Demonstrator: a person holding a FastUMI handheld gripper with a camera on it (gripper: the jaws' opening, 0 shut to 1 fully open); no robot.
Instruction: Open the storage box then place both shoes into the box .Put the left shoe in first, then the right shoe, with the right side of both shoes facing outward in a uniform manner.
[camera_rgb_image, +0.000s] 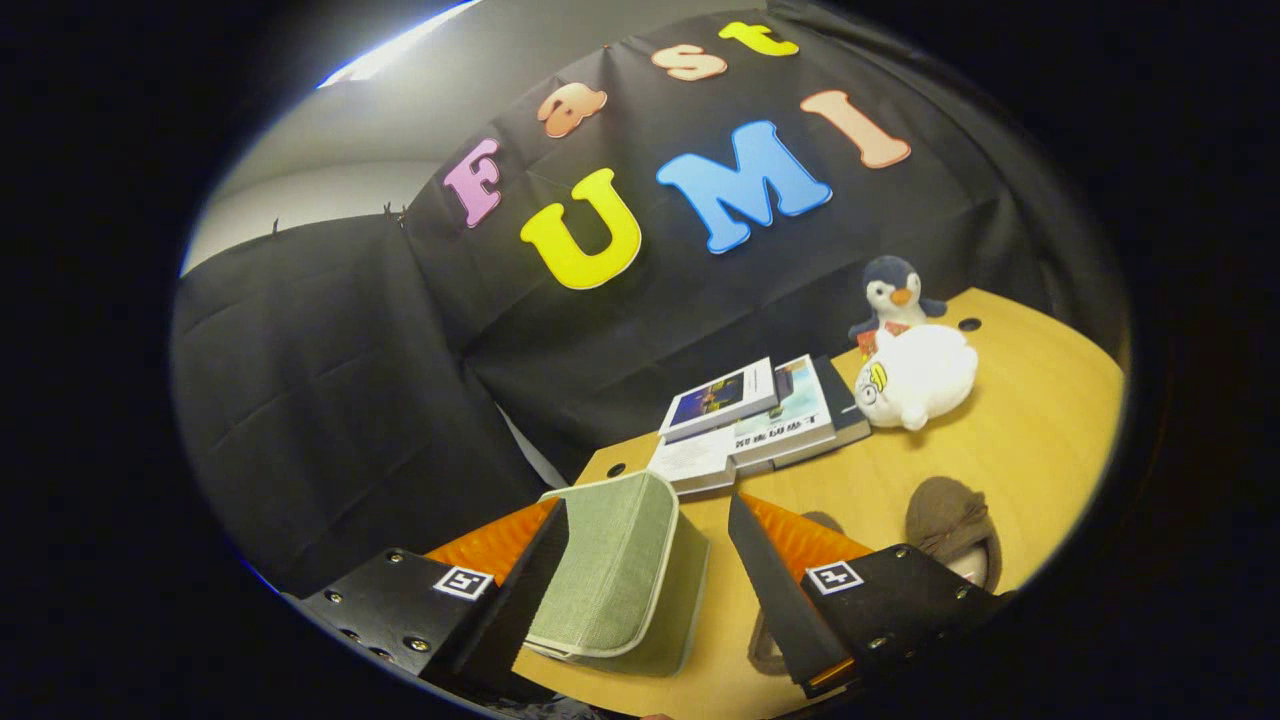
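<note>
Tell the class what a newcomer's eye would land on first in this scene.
The green fabric lid of the storage box stands raised between the open tongs, close against one finger. Beyond them lies a stack of books, with a white plush toy and a penguin toy beside it on the wooden table.

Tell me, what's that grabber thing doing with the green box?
A person's handheld gripper is at the green fabric storage box on the wooden table. The box's lid stands between the open fingers, against one of them. A brown shoe waits just beyond the other finger, not packed yet. Books and two plush toys sit farther back.
</note>
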